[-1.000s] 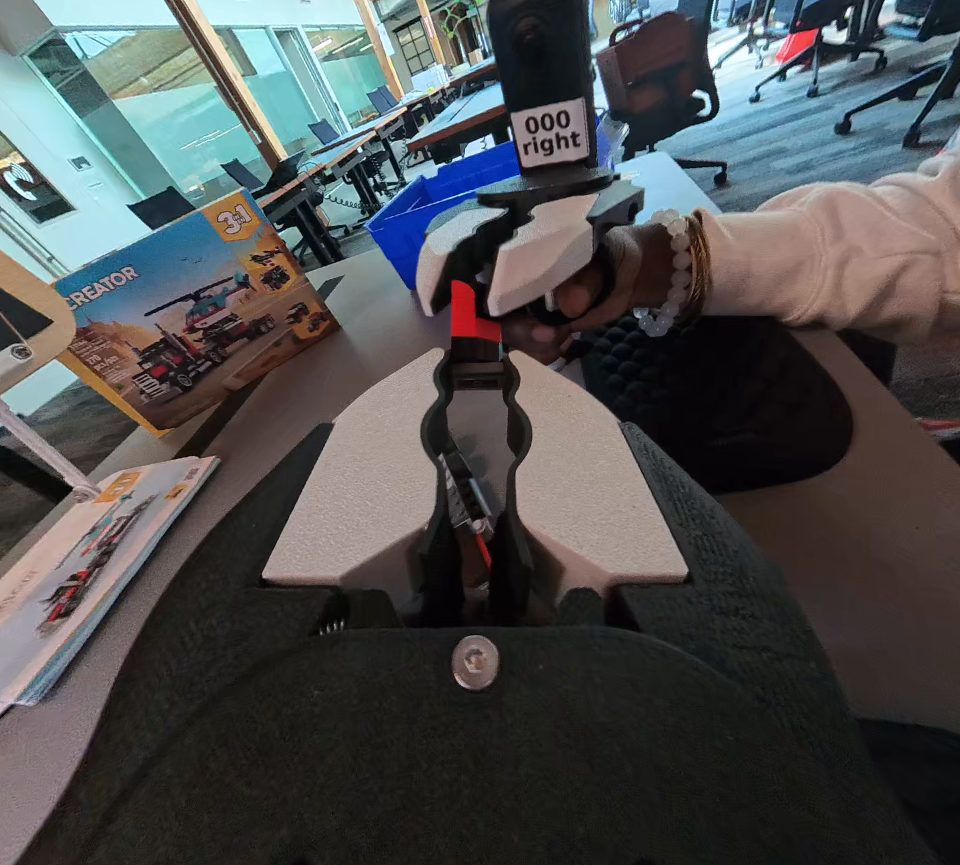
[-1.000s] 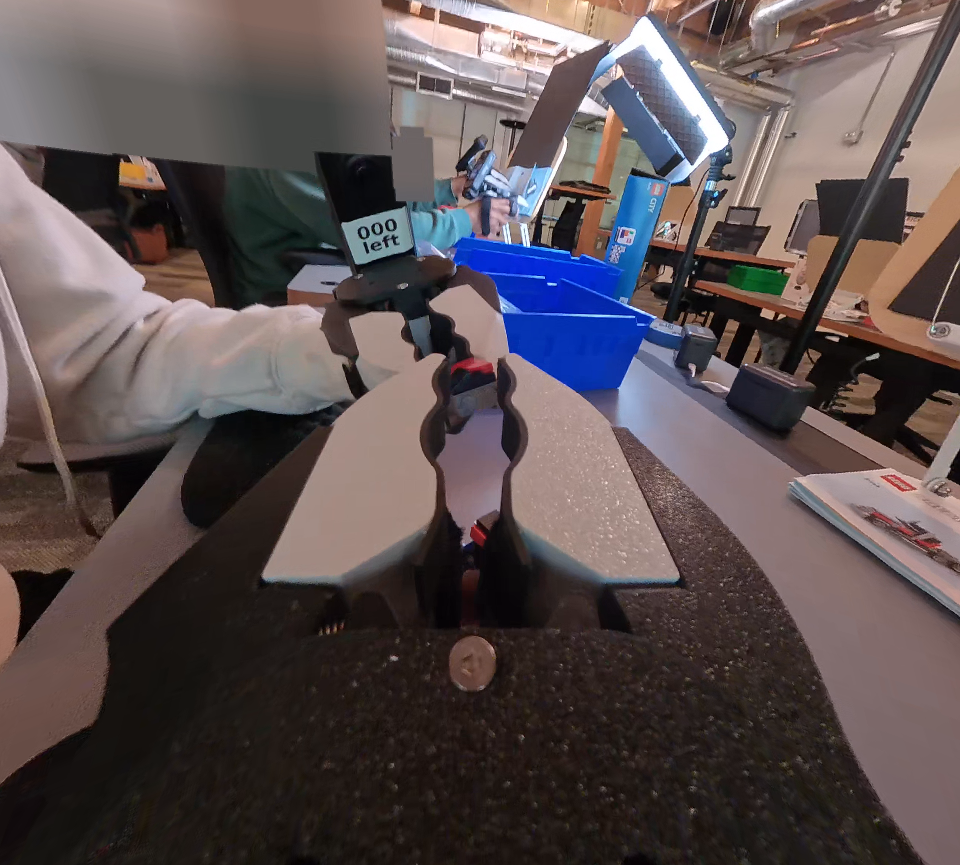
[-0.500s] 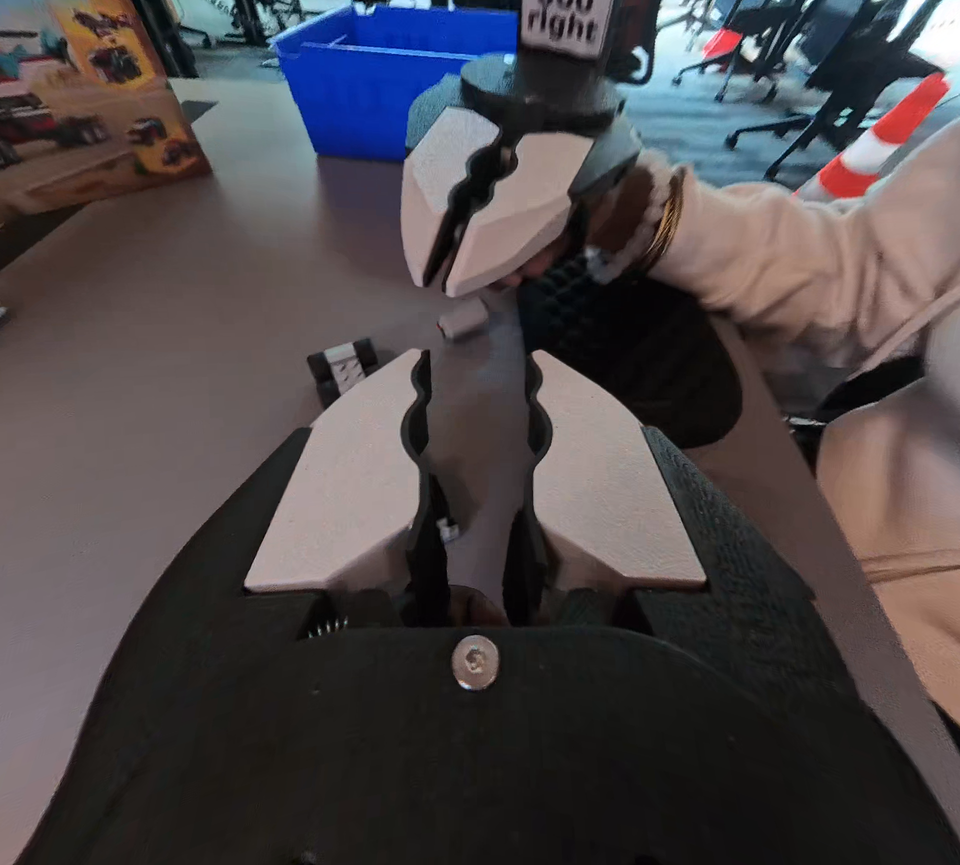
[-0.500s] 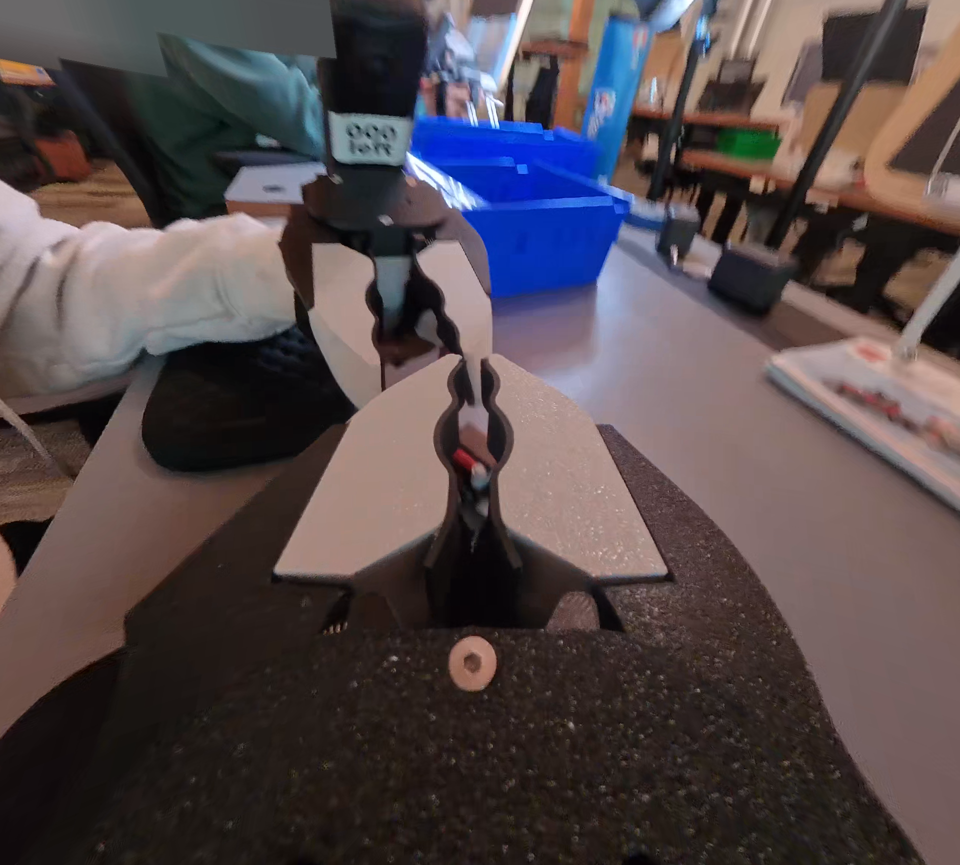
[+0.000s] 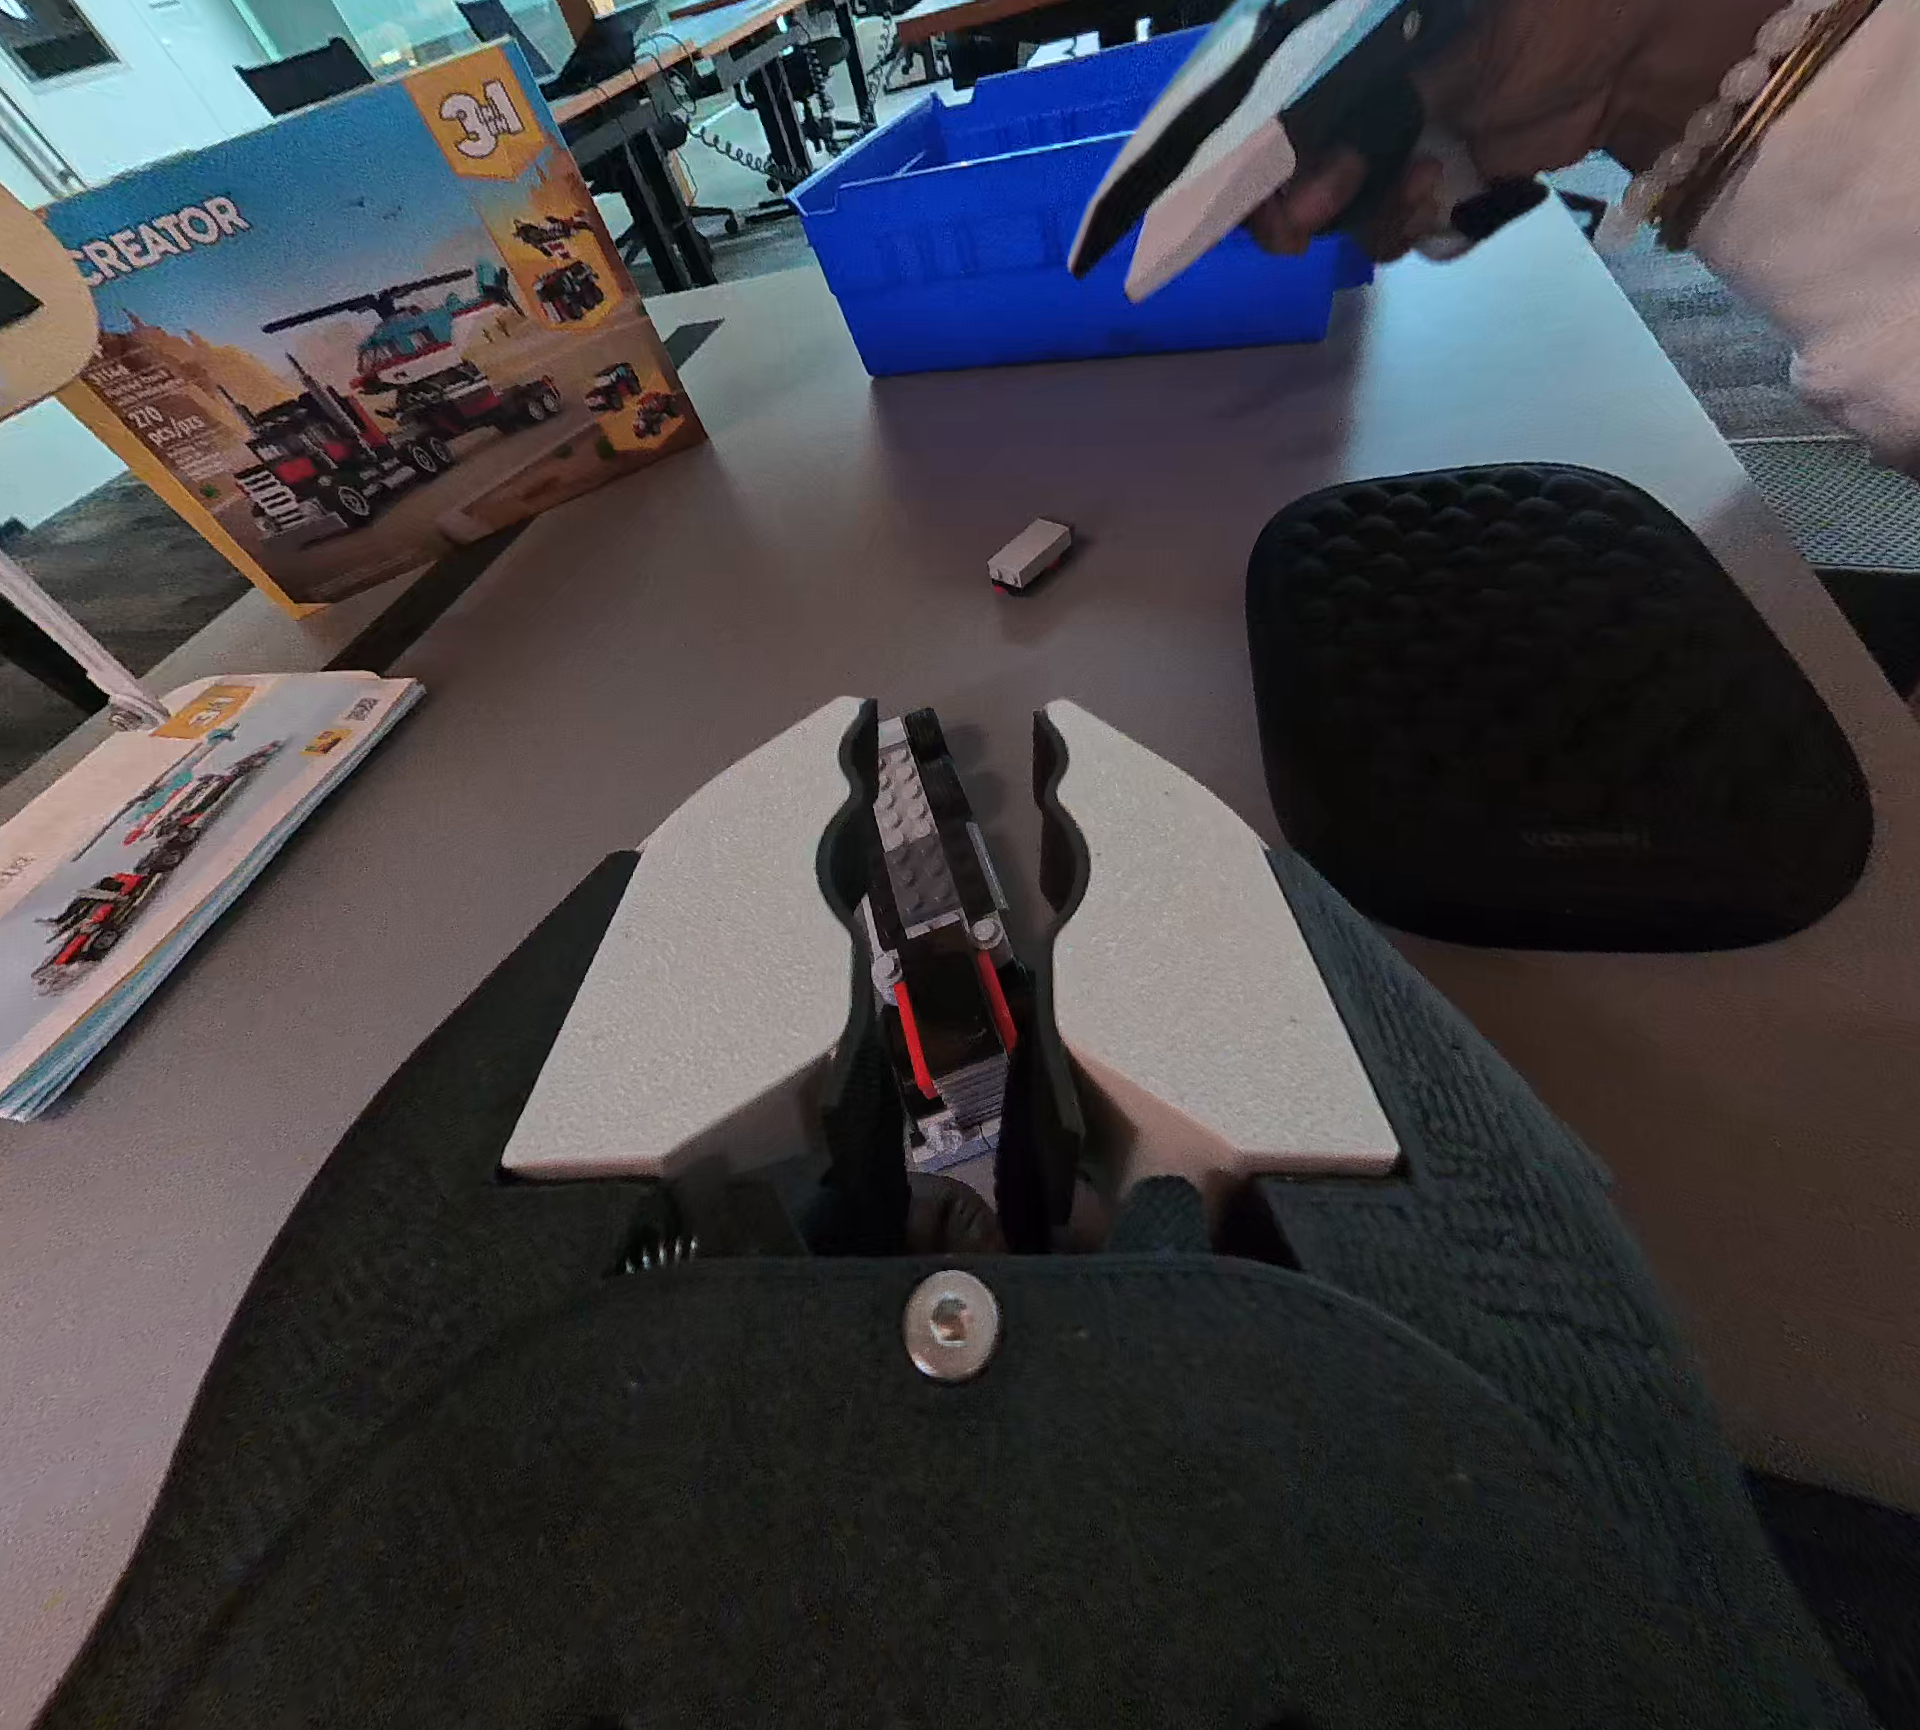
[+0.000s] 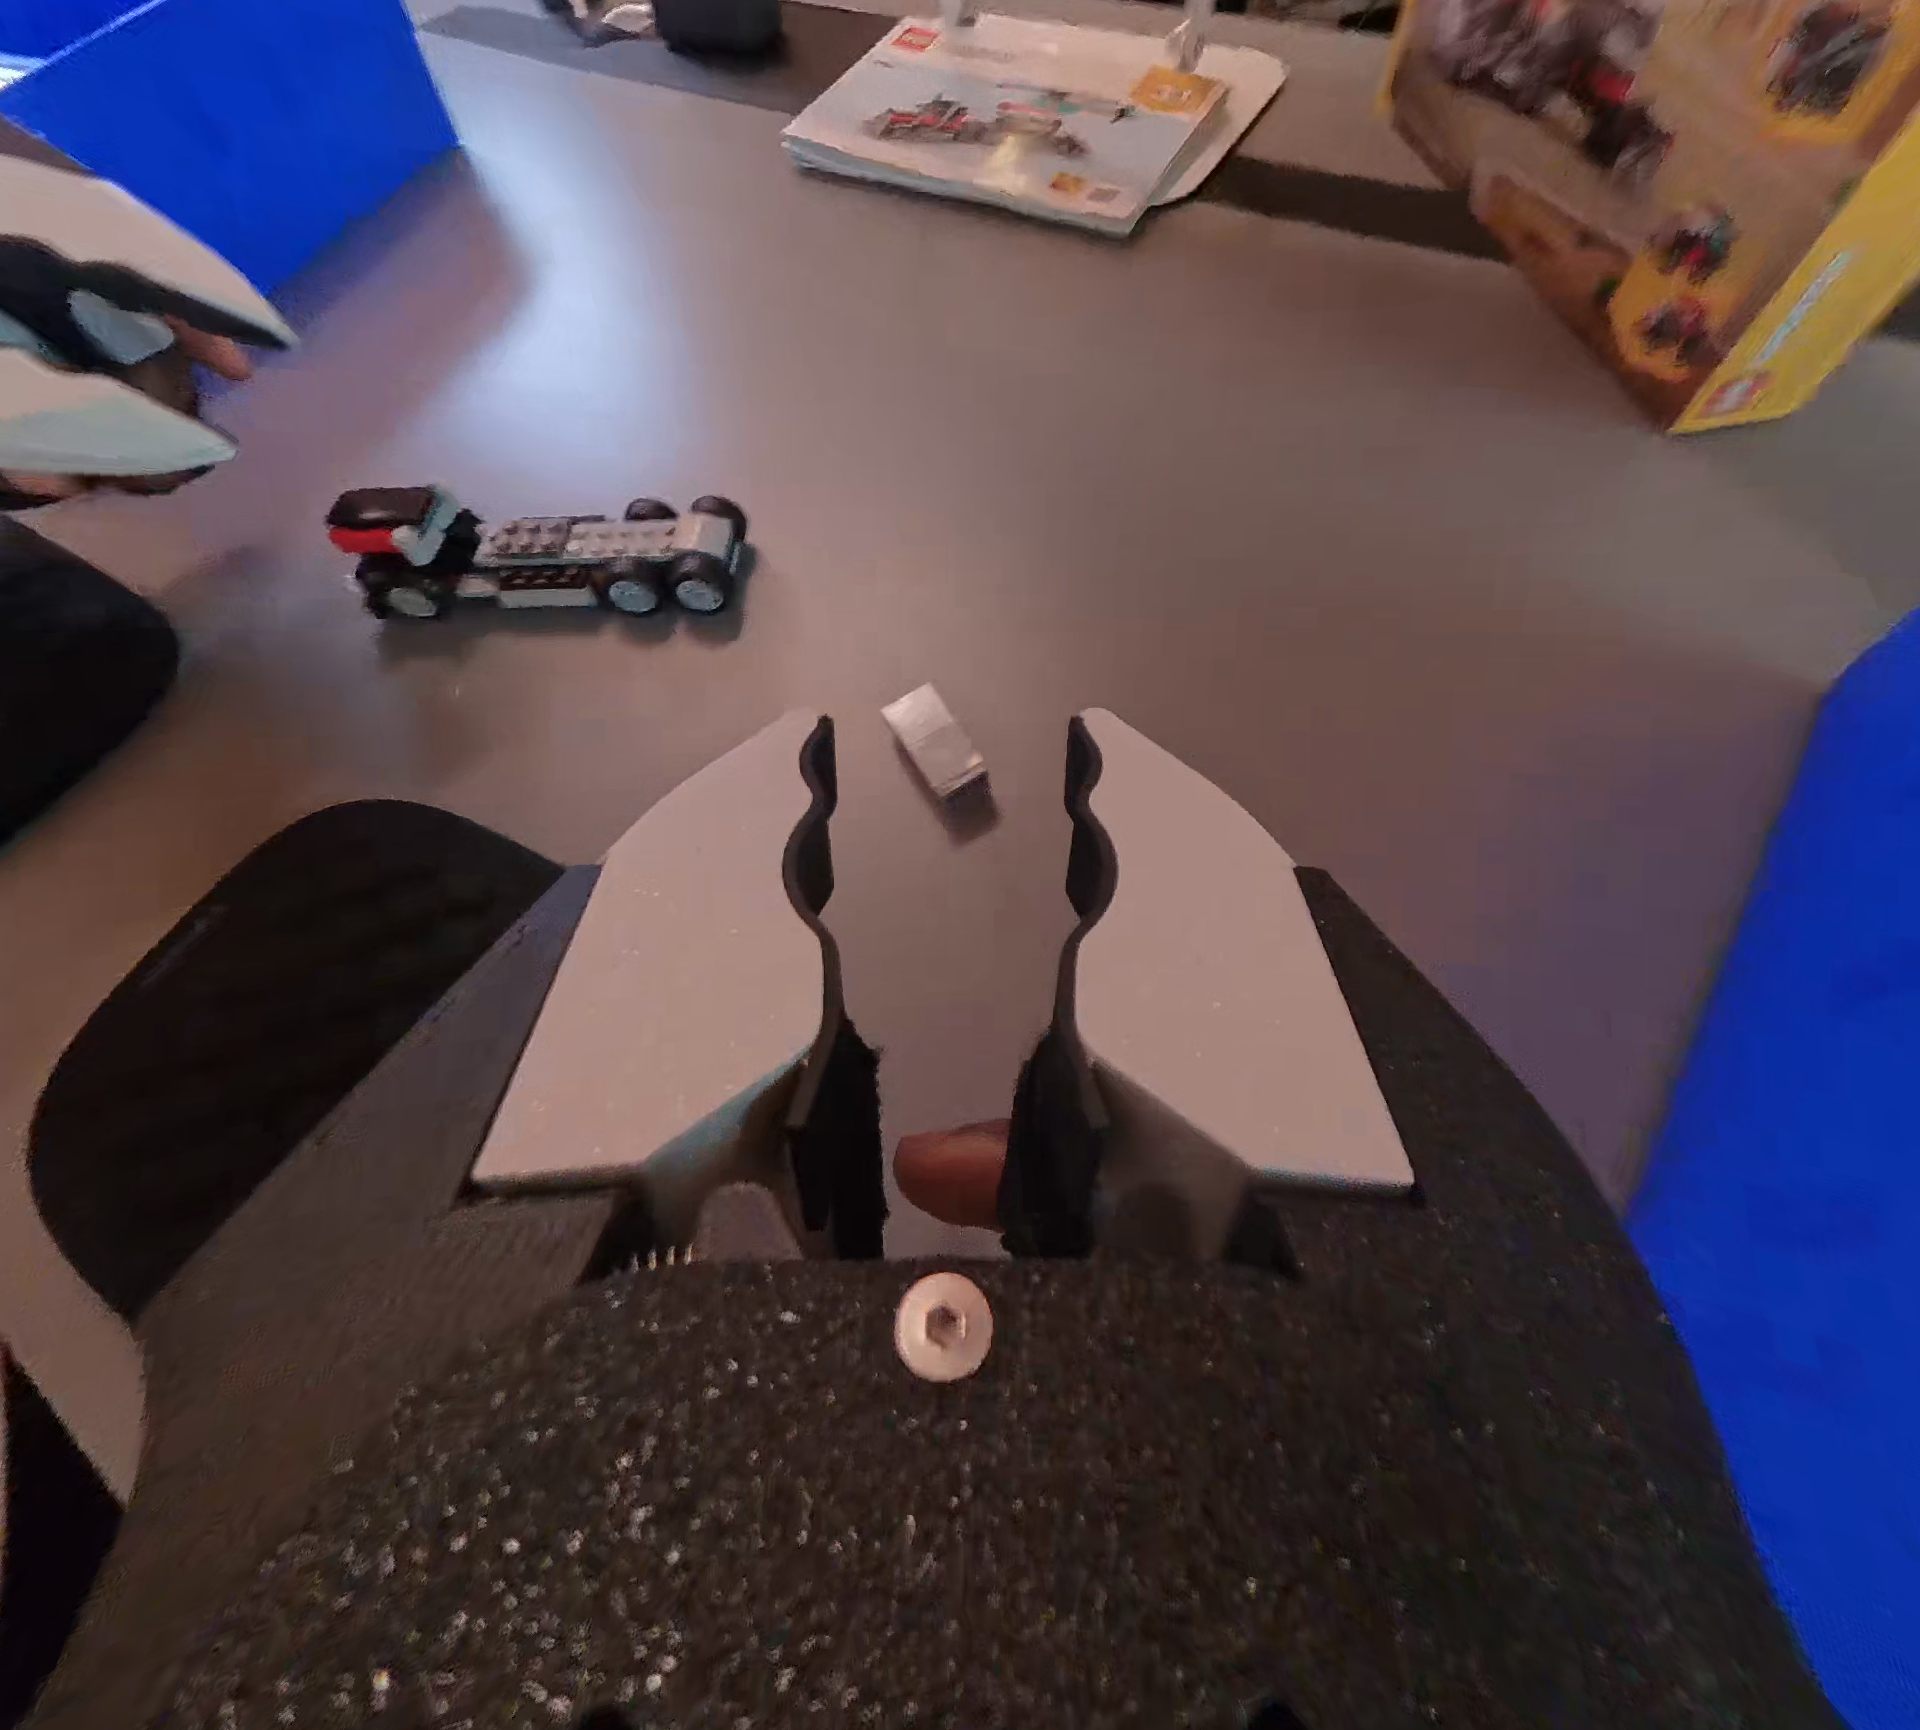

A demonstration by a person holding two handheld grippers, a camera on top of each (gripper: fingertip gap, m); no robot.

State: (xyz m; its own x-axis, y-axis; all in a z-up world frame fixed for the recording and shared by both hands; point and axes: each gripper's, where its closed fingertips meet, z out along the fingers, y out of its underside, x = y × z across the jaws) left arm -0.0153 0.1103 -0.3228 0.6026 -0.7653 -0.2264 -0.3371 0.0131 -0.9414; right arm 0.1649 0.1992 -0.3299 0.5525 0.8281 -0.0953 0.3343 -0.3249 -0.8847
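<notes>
While both grippers' fingers gape, one toy truck (image 6: 540, 553), one grey brick (image 6: 935, 750), two blue bins (image 5: 1049, 246).

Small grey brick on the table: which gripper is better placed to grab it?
Right. The right gripper is open with the grey brick lying between its fingertips, untouched. The left gripper, also open, is by the toy truck, farther off.

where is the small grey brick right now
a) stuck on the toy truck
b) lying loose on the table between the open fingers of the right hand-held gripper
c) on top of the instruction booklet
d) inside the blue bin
b: the small grey brick lies on the table between the spread fingers of the right hand-held gripper, touching neither, apart from the toy truck.
</notes>
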